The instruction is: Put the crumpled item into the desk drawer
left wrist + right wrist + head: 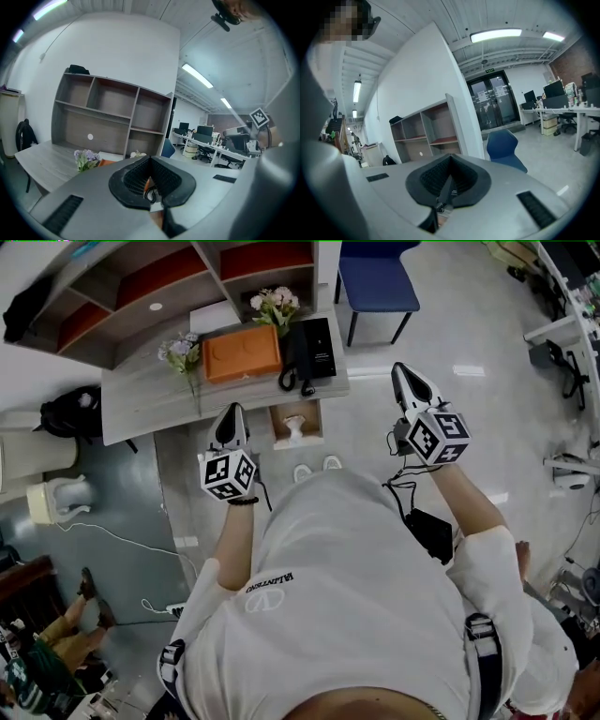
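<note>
The desk drawer (pixel 314 424) stands pulled open under the grey desk (pixel 141 399). A white crumpled item (pixel 294 427) lies inside it. My left gripper (pixel 232 410) hangs shut and empty just left of the drawer, over the desk's front edge. My right gripper (pixel 398 367) is also shut and empty, raised over the floor to the right of the desk. In the left gripper view the shut jaws (pixel 150 159) point at the desk and shelf. The right gripper view shows the right gripper (pixel 451 157) shut, aimed past a blue chair (pixel 504 147).
On the desk sit an orange box (pixel 243 353), a black telephone (pixel 311 350) and two flower bunches (pixel 274 304). A shelf unit (pixel 141 292) stands behind. A blue chair (pixel 377 282) is at the back right; a backpack (pixel 66 413) and white bin (pixel 49 502) at the left.
</note>
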